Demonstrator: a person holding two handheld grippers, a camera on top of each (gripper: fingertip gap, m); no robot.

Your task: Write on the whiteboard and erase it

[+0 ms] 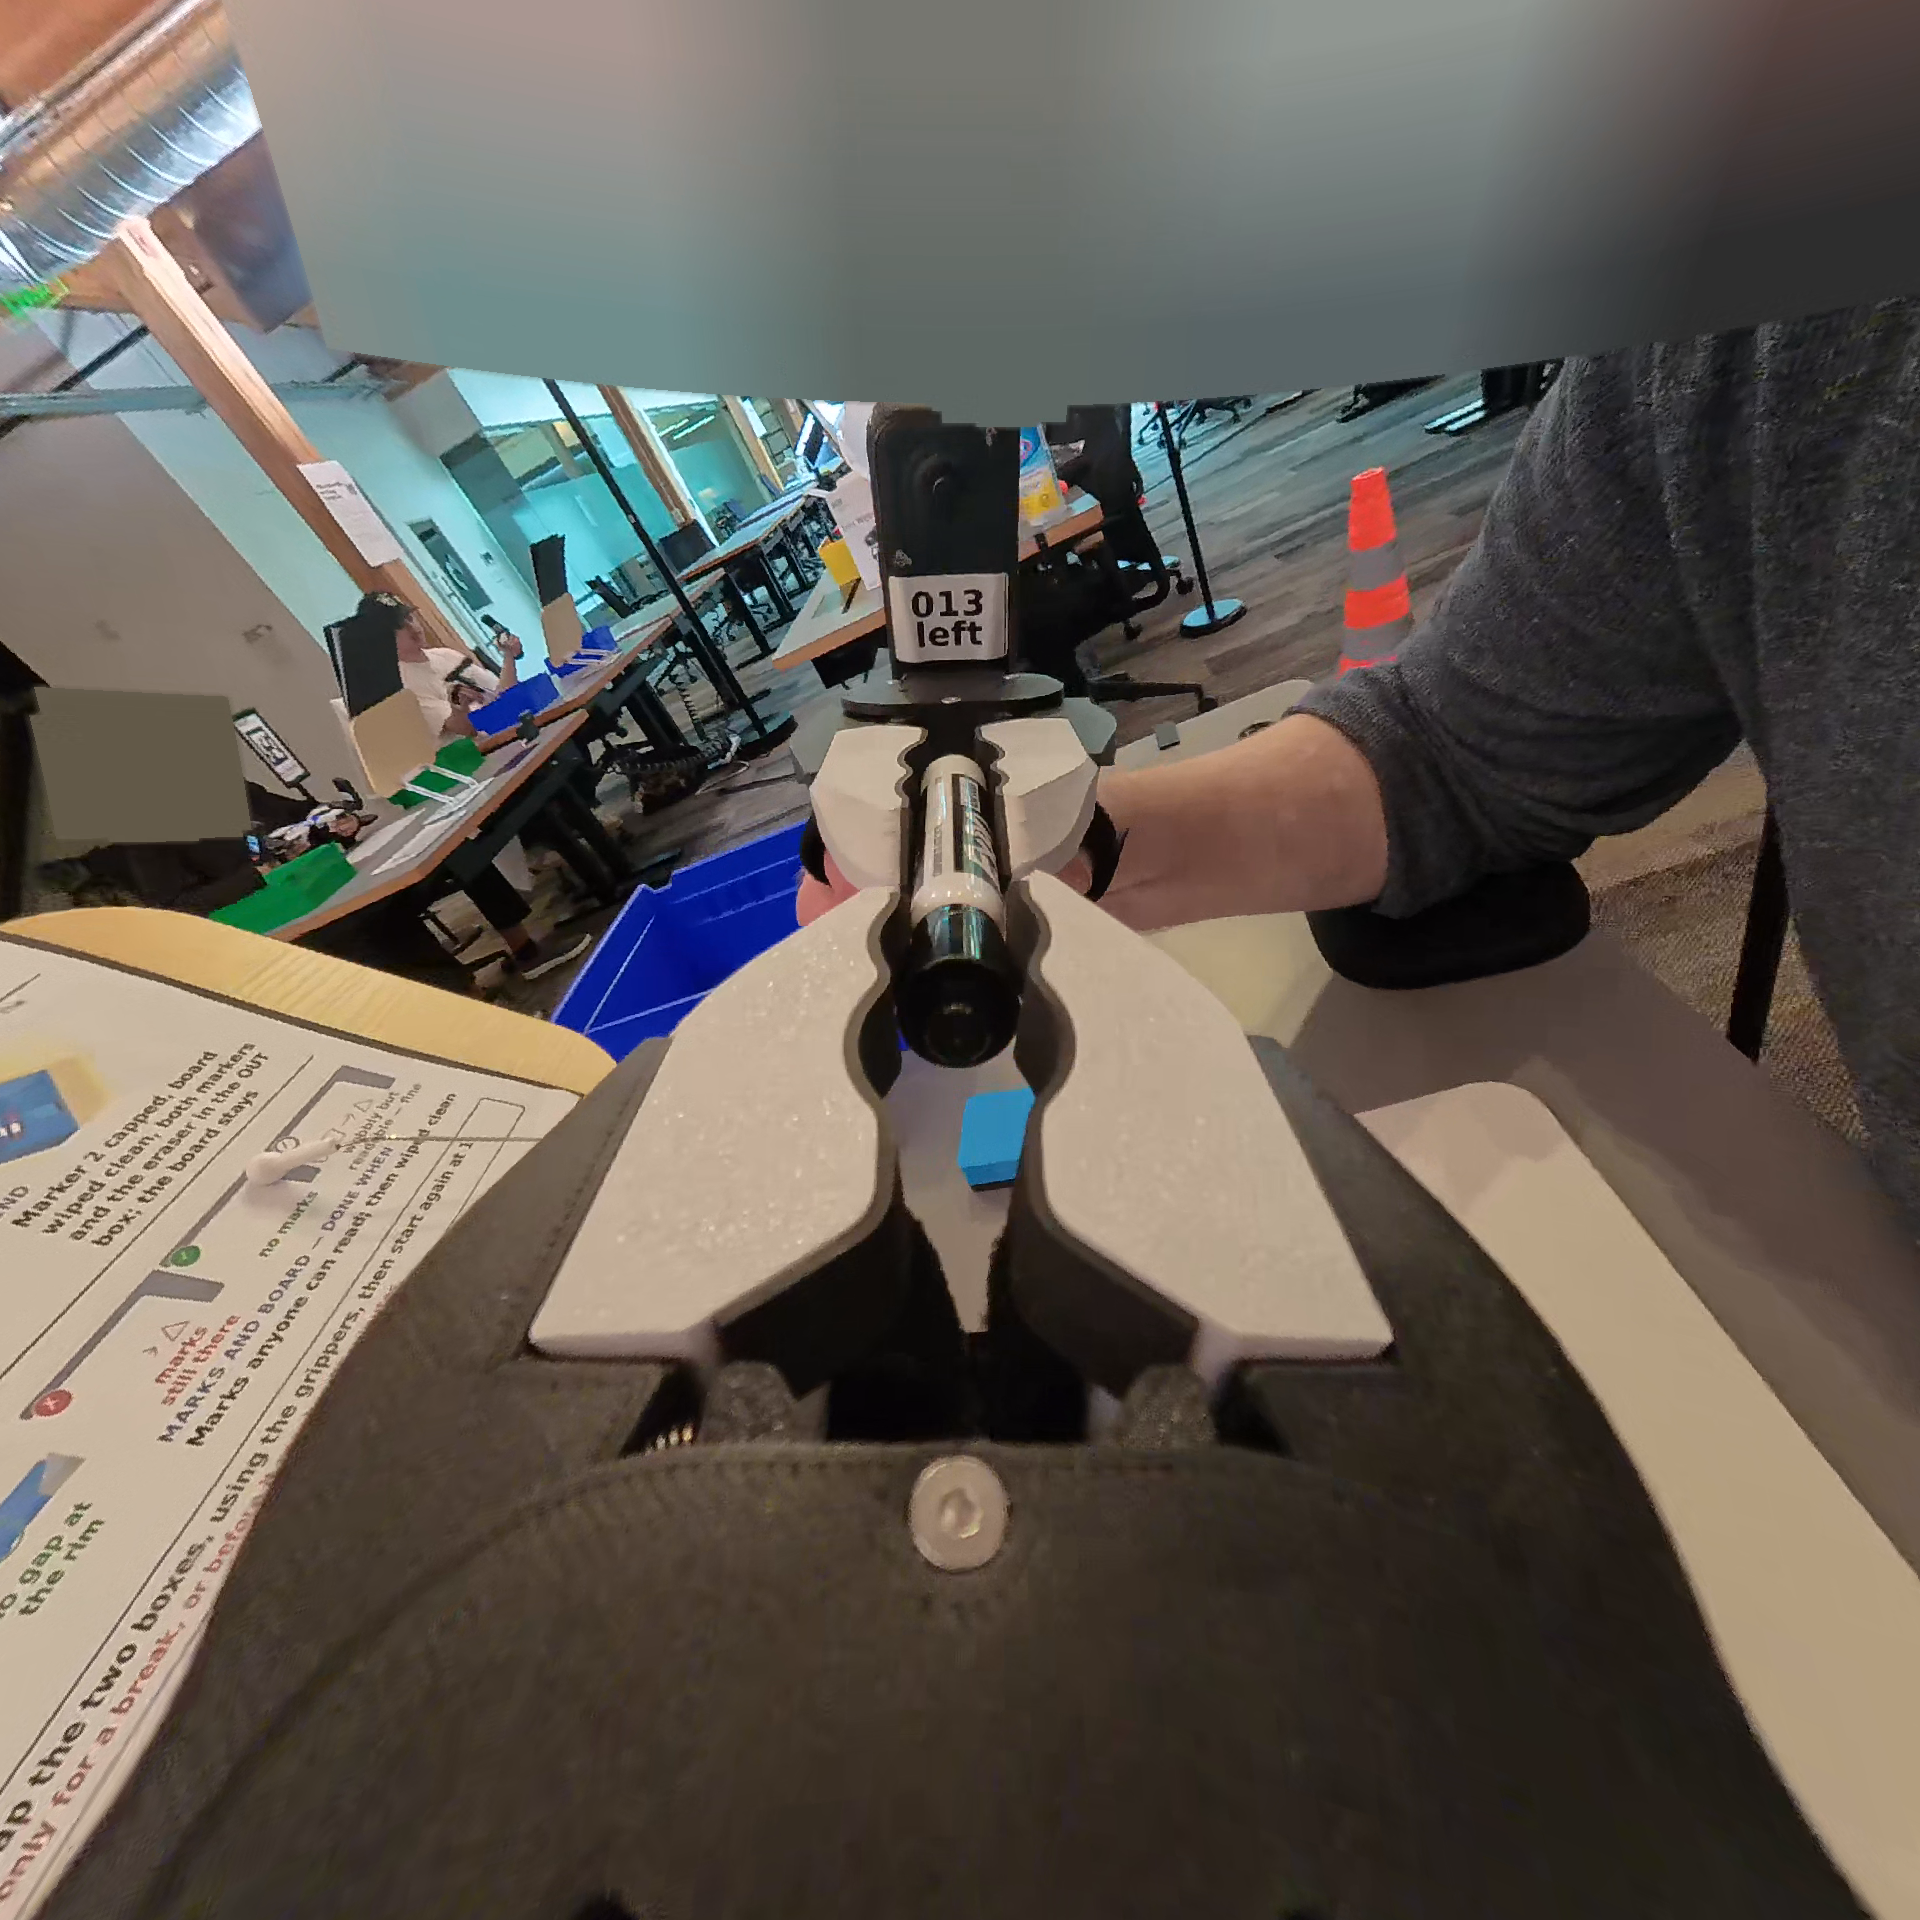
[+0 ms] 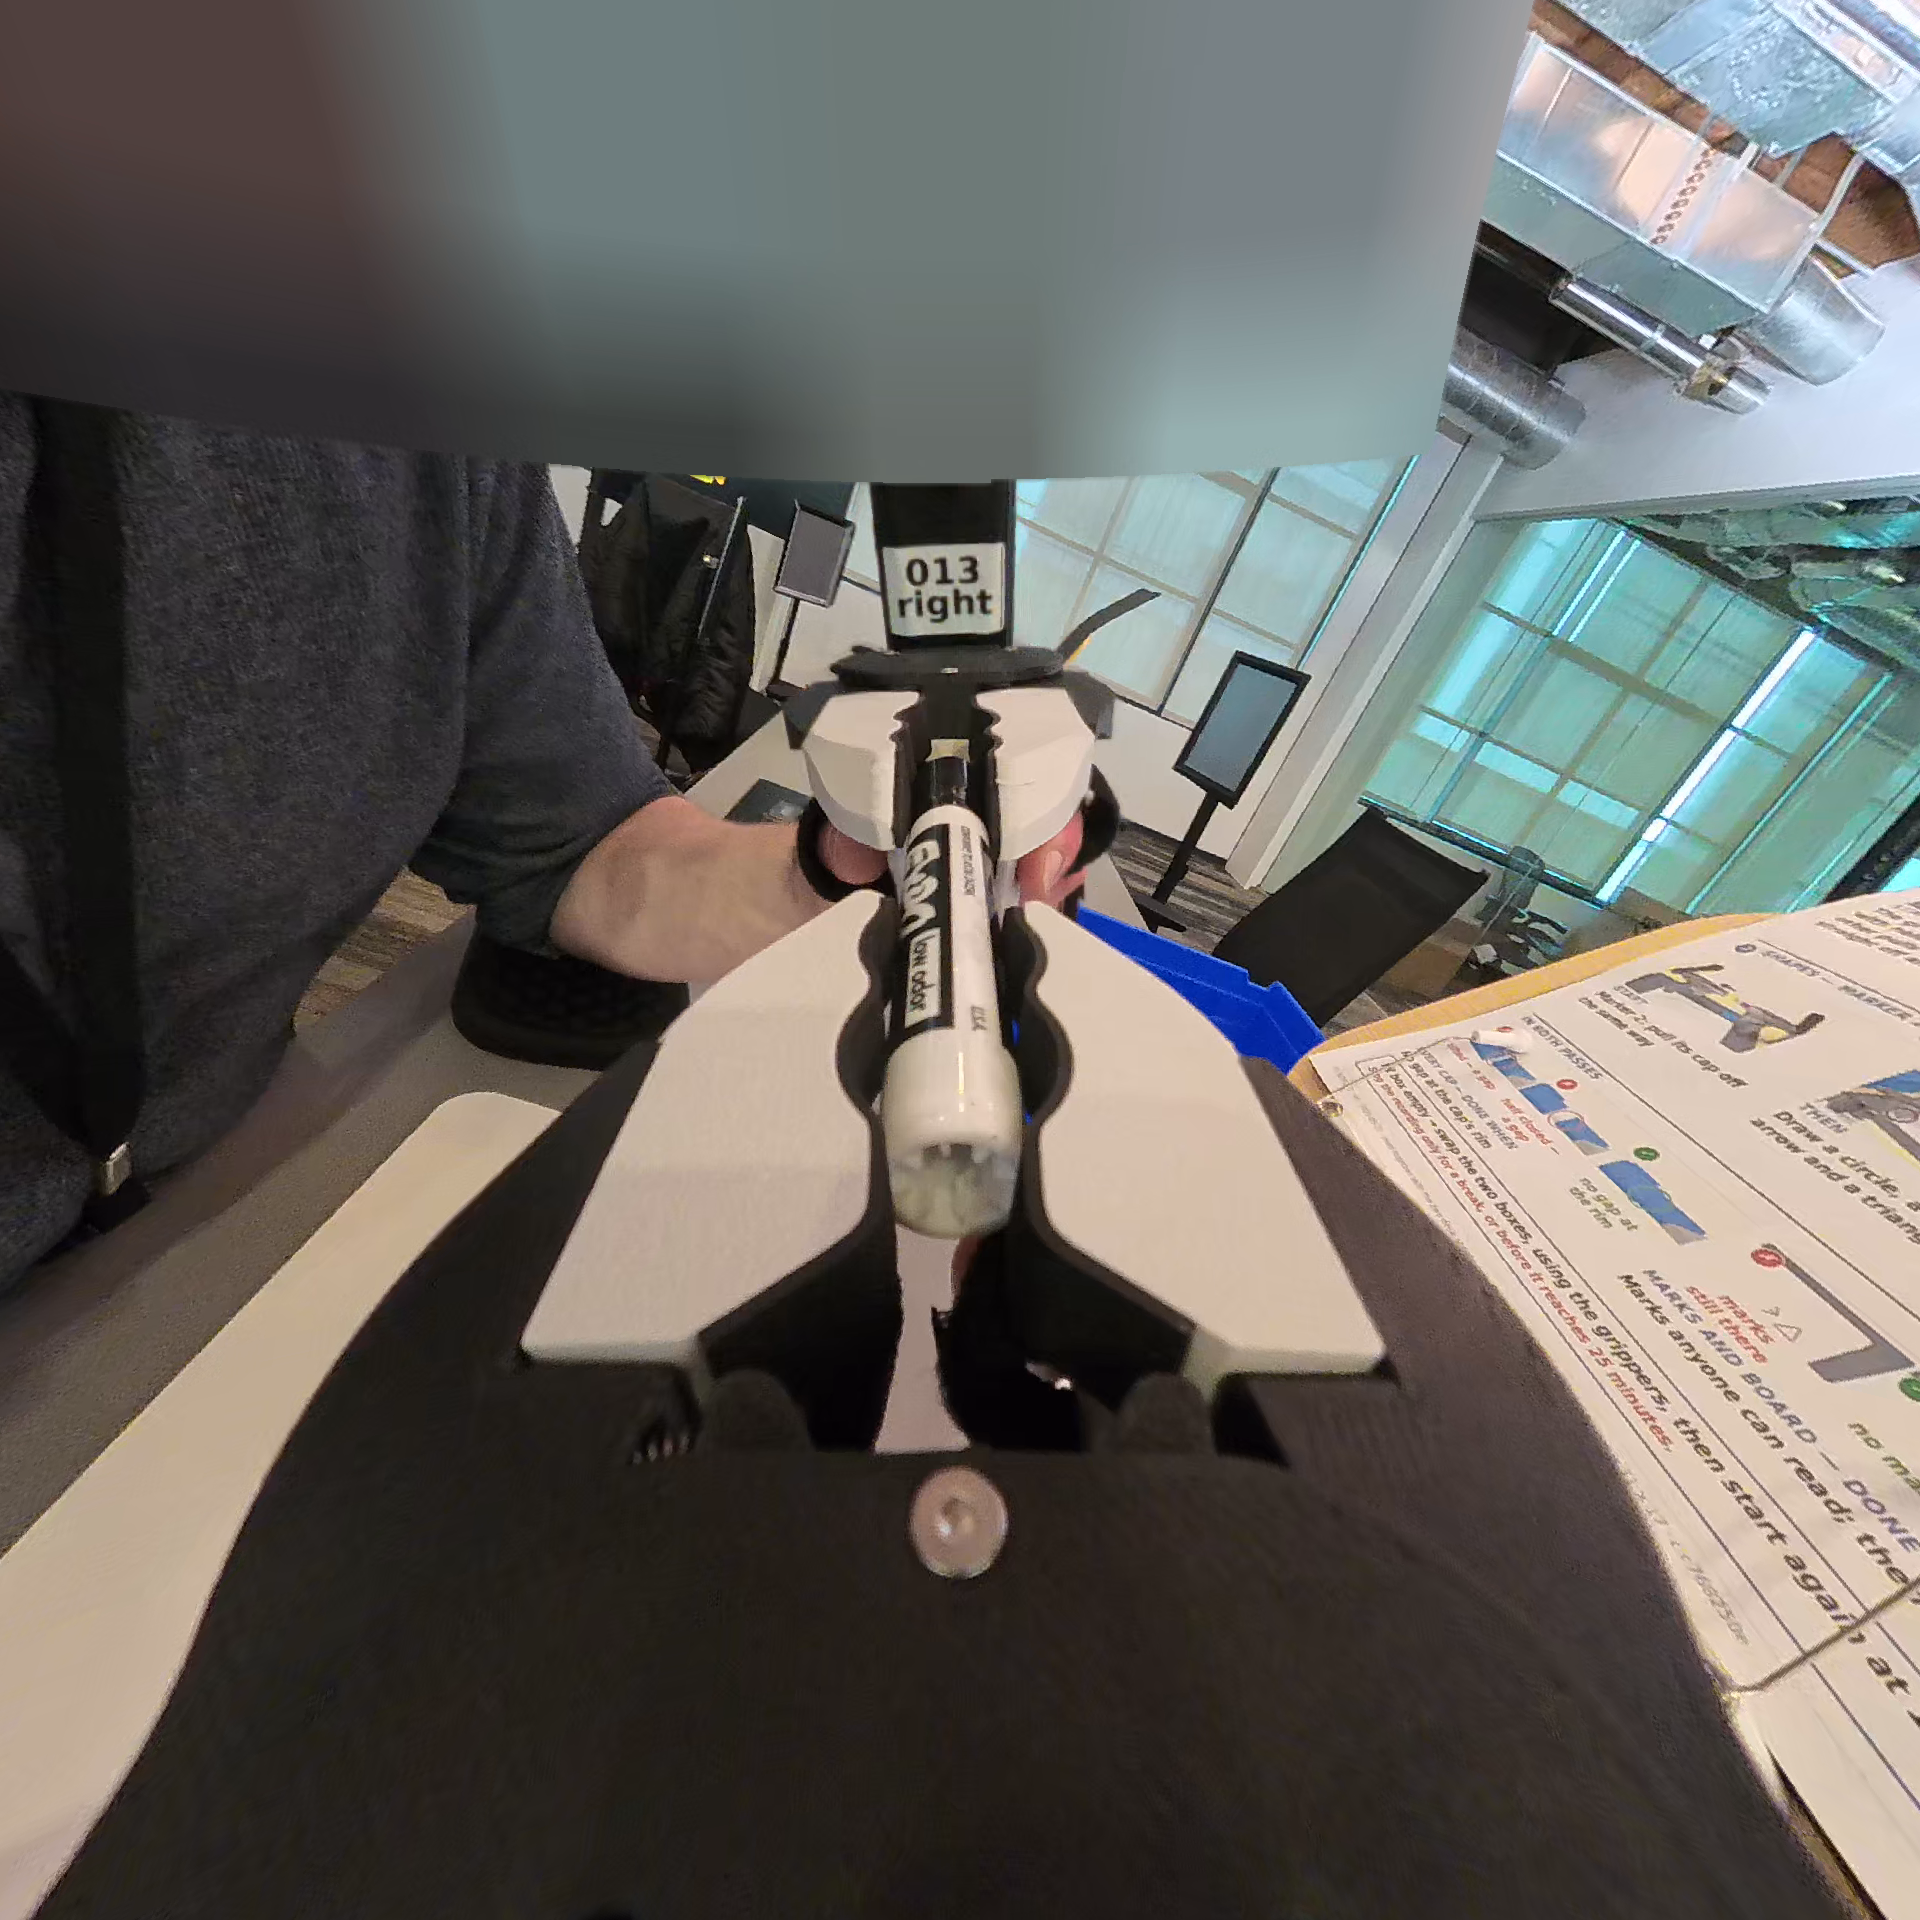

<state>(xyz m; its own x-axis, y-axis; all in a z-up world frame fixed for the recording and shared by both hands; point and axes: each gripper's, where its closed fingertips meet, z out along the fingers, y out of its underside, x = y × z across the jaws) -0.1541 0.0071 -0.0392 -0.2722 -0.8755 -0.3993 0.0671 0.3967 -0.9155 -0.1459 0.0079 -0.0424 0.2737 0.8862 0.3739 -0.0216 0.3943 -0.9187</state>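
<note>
Left wrist view shows the left claw (image 1: 956, 914) narrowed onto the black cap (image 1: 954, 987) of a marker (image 1: 951, 831), both pads pressing its sides. The right claw (image 2: 945, 935), facing it, is closed on the white barrel (image 2: 940, 1039) in the same way. The marker thus spans the two claws in the air above the whiteboard (image 1: 1538, 1195), which lies flat on the worktop (image 1: 1507, 1018) with a blue eraser (image 1: 995, 1138) resting on it below the claws. The cap looks seated on the barrel, so the step in hand is probably uncapping before any writing. To do it well, keep both claws in line with the marker's long axis and pull them straight apart, without bending at the joint, since a sideways pull could twist the barrel in its pads or make the cap jump free. Hold the barrel grip firm, because that claw will likely go on to write, and a slipped barrel would leave the tip at a poor angle. Once the cap is free, the left claw should set it somewhere near and easy to reach, clear of the area to be written on.
</note>
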